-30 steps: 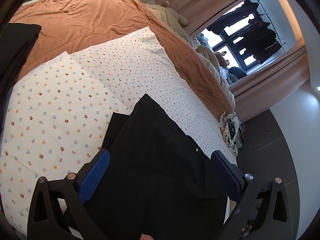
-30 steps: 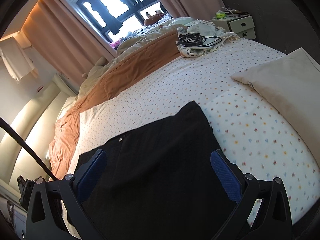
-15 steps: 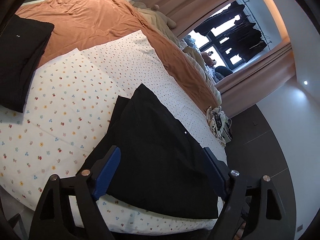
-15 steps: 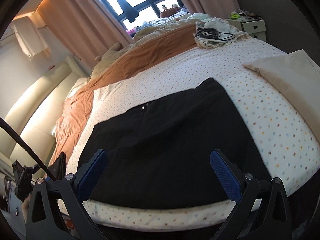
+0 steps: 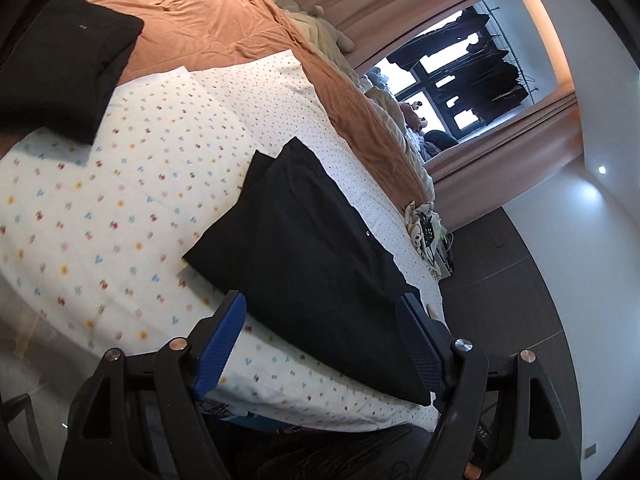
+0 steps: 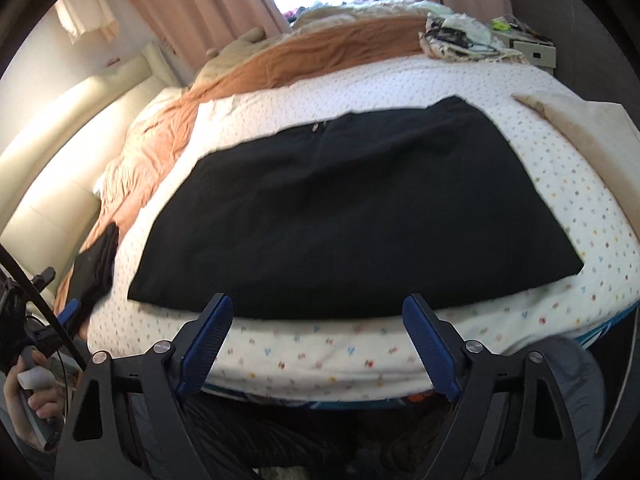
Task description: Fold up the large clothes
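A black garment [image 6: 344, 216] lies flat on the flower-print sheet [image 6: 560, 184] near the bed's front edge; it shows in the left wrist view [image 5: 312, 264] too, with a small silver button on top. My left gripper [image 5: 320, 328] is open and empty, held off the bed's edge, its right finger over the garment's near corner. My right gripper [image 6: 316, 320] is open and empty, held back from the garment's near hem, above the bed's edge. A second folded black garment [image 5: 64, 60] lies at the far left on the bed.
An orange blanket [image 5: 216, 20] covers the far side of the bed. A beige pillow [image 6: 584, 128] lies at the right. A cloth with cables [image 6: 456, 40] sits at the far corner. Curtains and a window stand behind. My left hand [image 6: 28, 392] shows at lower left.
Both grippers have pulled back from over the black garment to the bed's front edge. The garment lies flat and unmoved. Both stay open.
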The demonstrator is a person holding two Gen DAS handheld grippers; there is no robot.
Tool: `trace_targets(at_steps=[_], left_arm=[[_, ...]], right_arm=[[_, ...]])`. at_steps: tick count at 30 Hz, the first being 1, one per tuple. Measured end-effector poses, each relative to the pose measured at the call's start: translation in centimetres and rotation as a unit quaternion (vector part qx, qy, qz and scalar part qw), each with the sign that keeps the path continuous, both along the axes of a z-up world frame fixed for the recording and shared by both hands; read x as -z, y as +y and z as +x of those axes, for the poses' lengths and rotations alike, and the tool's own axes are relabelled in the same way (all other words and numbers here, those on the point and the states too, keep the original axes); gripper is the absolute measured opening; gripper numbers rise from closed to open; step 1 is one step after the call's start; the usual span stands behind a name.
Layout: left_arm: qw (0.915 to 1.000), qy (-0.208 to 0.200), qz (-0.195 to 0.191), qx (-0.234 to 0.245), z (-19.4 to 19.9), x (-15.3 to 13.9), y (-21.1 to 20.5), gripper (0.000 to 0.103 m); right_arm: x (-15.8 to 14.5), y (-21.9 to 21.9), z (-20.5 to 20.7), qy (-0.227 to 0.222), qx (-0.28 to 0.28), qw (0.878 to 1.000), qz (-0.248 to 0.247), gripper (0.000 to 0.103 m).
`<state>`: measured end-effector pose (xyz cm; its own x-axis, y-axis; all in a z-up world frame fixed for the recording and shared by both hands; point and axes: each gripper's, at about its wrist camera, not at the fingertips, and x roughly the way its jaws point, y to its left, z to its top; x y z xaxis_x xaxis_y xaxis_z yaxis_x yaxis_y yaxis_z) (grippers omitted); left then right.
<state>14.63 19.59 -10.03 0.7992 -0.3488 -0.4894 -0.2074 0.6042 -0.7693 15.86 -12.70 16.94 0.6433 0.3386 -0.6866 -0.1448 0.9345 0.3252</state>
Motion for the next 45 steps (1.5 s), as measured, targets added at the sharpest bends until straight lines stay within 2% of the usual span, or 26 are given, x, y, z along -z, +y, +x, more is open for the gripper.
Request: trace_targets(at_steps=[7, 13, 15, 18, 26, 29, 36, 42, 45], left_arm=[[0.9998, 0.007, -0.020, -0.006, -2.4, 2.5, 0.4, 0.078], [0.9995, 0.019, -0.010, -0.024, -2.2, 3.8, 1.0, 0.078], [0.9993, 0.026, -0.015, -0.024, -1.5, 4.8, 1.0, 0.078], [0.9989, 0.035, -0.025, -0.018, 0.1, 6.2, 1.1, 0.073], [0.9972, 0.063, -0.040, -0.003, 5.2, 8.9, 0.6, 0.070], [0.9961, 0.077, -0.042, -0.001, 7.0, 9.8, 0.3, 0.069], [0.9924, 0.115, -0.040, -0.015, 9.3, 11.8, -0.1, 0.069], [0.9911, 0.121, -0.043, -0.036, 10.0, 11.9, 0.3, 0.068], [0.9897, 0.126, -0.046, -0.050, 10.4, 11.8, 0.4, 0.068]], right_arm=[[0.3, 3.6, 1.1, 0.007, -0.012, 1.000, -0.023, 0.086], [1.2, 6.4, 3.0, 0.003, -0.015, 0.999, -0.049, 0.086], [1.8, 7.2, 4.1, 0.007, -0.017, 0.998, -0.057, 0.085], [3.1, 8.4, 5.7, 0.013, -0.014, 0.997, -0.072, 0.077], [7.4, 10.8, 9.6, 0.042, -0.009, 0.991, -0.123, 0.077], [7.8, 11.6, 11.3, 0.049, -0.016, 0.988, -0.143, 0.077], [8.0, 12.1, 16.5, 0.076, -0.031, 0.984, -0.156, 0.077], [8.2, 12.1, 22.2, 0.085, -0.038, 0.980, -0.175, 0.065], [8.2, 12.4, 25.2, 0.084, -0.043, 0.977, -0.190, 0.054]])
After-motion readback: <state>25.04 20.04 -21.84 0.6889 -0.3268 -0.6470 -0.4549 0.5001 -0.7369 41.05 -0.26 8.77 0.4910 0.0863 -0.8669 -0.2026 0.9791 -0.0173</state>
